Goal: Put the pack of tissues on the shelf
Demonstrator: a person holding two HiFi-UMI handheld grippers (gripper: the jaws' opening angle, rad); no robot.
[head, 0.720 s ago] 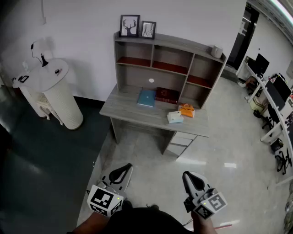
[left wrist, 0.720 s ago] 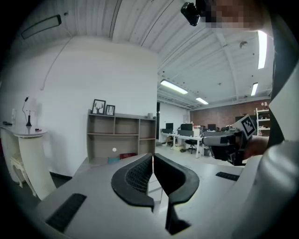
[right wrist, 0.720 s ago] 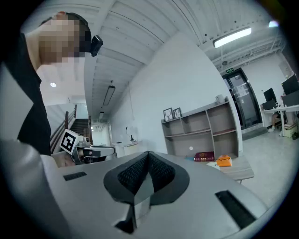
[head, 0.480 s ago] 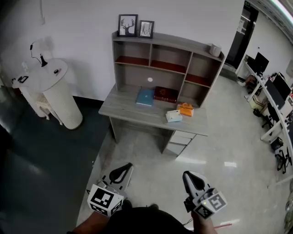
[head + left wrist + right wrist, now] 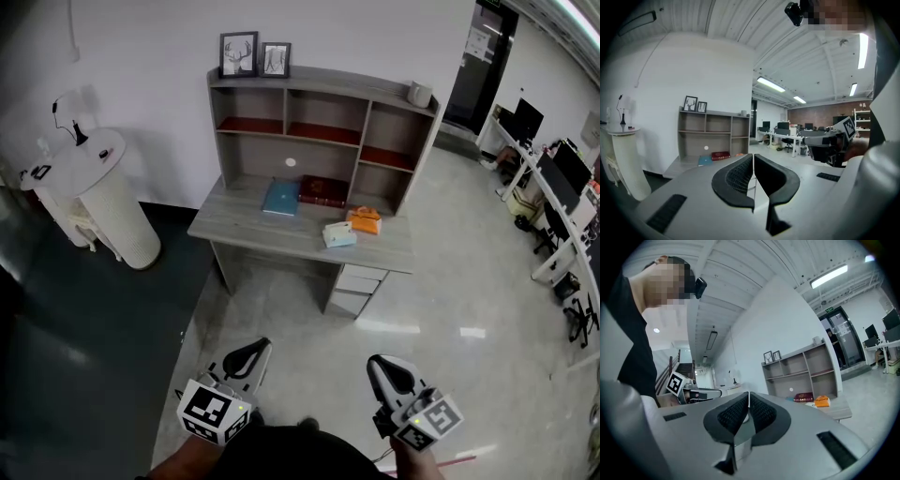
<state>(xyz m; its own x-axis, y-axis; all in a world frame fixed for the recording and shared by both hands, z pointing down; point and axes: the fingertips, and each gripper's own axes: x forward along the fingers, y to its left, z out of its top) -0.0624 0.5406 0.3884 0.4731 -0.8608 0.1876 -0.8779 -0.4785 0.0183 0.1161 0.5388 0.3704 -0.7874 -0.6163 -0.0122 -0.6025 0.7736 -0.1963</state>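
Note:
A pale white-and-blue pack of tissues (image 5: pixel 338 234) lies on the grey desk (image 5: pixel 234 225), near its right front. An orange pack (image 5: pixel 364 219) lies just behind it and also shows in the right gripper view (image 5: pixel 822 401). The shelf unit (image 5: pixel 319 112) stands on the back of the desk, with open compartments. My left gripper (image 5: pixel 249 350) and right gripper (image 5: pixel 385 366) hang low over the floor, well short of the desk. Both are shut with nothing between the jaws, as their own views confirm for the left gripper (image 5: pixel 753 161) and the right gripper (image 5: pixel 749 409).
A blue book (image 5: pixel 280 198) and a red book (image 5: pixel 322 190) lie on the desk under the shelf. Two framed pictures (image 5: pixel 251 53) and a small cup (image 5: pixel 419 93) stand on top. A white round pedestal table (image 5: pixel 94 187) stands left; office desks with monitors (image 5: pixel 553 178) line the right.
The desk and shelf have slid left and a little down in the head view and look slightly nearer. Both grippers keep their place at the bottom of the view, still shut.

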